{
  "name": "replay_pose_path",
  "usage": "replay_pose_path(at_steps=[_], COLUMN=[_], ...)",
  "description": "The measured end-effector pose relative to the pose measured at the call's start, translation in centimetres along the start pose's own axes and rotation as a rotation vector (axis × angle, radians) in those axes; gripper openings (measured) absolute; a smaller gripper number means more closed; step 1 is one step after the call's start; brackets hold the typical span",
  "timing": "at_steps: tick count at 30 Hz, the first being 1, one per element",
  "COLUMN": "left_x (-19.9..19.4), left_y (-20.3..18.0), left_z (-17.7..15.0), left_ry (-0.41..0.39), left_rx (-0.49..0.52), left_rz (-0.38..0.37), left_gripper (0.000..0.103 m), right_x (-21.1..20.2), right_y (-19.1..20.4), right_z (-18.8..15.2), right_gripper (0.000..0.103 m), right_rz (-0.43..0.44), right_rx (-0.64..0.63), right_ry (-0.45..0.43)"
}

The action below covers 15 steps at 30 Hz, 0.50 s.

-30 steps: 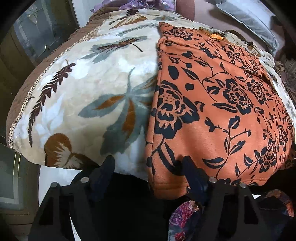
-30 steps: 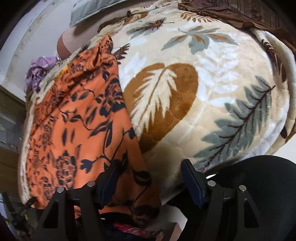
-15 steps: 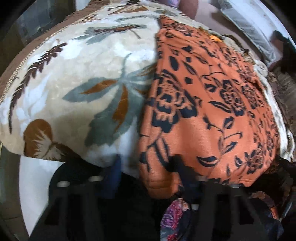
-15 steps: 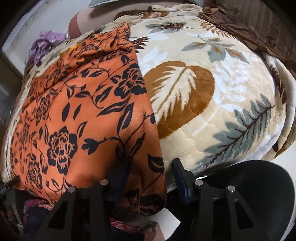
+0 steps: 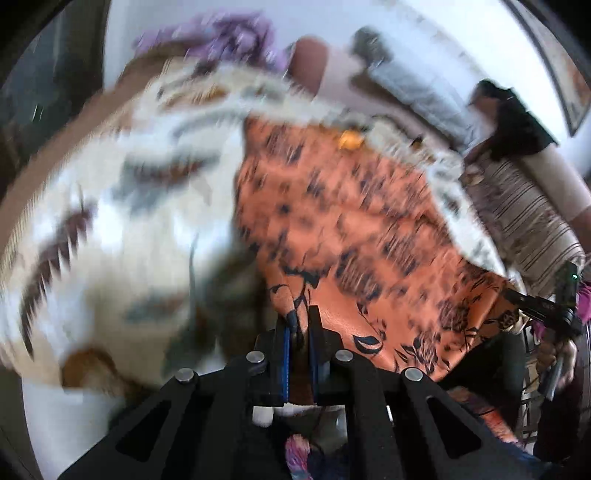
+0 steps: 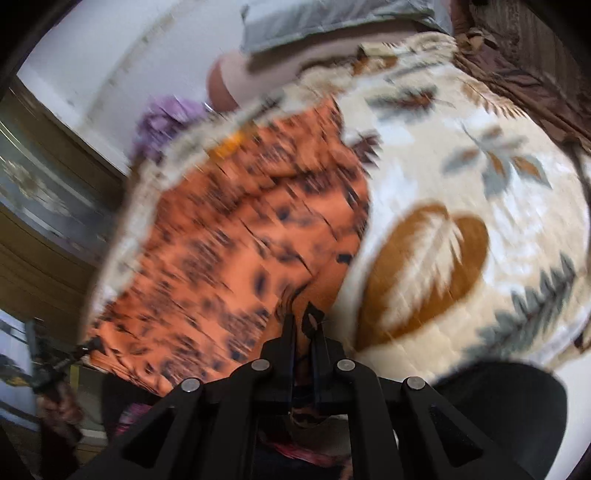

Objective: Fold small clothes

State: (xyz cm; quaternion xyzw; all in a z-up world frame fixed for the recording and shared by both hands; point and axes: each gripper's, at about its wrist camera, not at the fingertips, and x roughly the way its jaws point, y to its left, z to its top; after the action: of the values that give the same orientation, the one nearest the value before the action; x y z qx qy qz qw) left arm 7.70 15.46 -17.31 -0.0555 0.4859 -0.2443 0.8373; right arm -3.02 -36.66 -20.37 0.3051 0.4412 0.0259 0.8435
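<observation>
An orange garment [image 5: 347,229] with a black flower print lies on a cream leaf-patterned blanket [image 5: 122,221]. My left gripper [image 5: 299,325] is shut on the garment's near left corner and lifts it off the blanket. My right gripper [image 6: 303,325] is shut on the near right corner of the same garment [image 6: 229,236], also raised above the blanket [image 6: 461,229]. The near hem hangs between the two grippers. Both views are motion-blurred.
A purple cloth [image 5: 229,37] and a grey pillow [image 6: 332,18] lie at the far end. A brown striped cover [image 5: 524,218] lies at the right. The right gripper shows in the left wrist view [image 5: 546,310]. A black chair [image 6: 517,406] stands at the near right.
Both grippers have closed on the garment's near corners and lifted them up and forward. A second ago both were open at the hem.
</observation>
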Motion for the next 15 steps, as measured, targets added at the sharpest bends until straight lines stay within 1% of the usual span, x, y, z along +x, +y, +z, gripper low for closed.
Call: replay_pose_path(at_steps=[2,4,7,8,11,13,14,15], left_x=[-1.2,-1.0,0.9,2.1,6.7,9.9,11.6,13.9], left_y=[0.0,-0.1,0.0,0.1,0.6,1.1,1.3,1.7], left_z=[3.0,6.0,11.3,13.4,18.6,22.0,23.3,24.8], left_ry=[-0.041,-0.061,-0.077,-0.077,-0.068,-0.063,-0.060,-0.053], left_rx=[0.002,-0.006,-0.010,-0.017,-0.056,-0.066,-0.062,-0.071], left_rz=[-0.022,-0.031,-0.029,-0.018,0.007,0.032,0.055,0.086], left_gripper=[0.008,0.008,0.008,0.008,0.008,0.008,0.008,0.008], right_x=[-0.6,-0.7,0.2,1.0,4.3,7.5,9.9,11.7], right_y=[0.6,1.1,1.3,1.2,-0.2,-1.6,-2.8,-3.9], right_z=[2.2,5.6,10.1,12.4,17.5,21.2,23.3,24.5], right_gripper=[0.007,0.007,0.007,0.007,0.007,0.007,0.007,0.007], right_rz=[0.059,0.118,0.139,0.134,0.152,0.144,0.129,0.125], right_rx=[0.018,0.039,0.061,0.074,0.137,0.192,0.238,0.282], right_ry=[-0.027,-0.068,-0.118,-0.148,-0.193,-0.208,-0.217,-0.217])
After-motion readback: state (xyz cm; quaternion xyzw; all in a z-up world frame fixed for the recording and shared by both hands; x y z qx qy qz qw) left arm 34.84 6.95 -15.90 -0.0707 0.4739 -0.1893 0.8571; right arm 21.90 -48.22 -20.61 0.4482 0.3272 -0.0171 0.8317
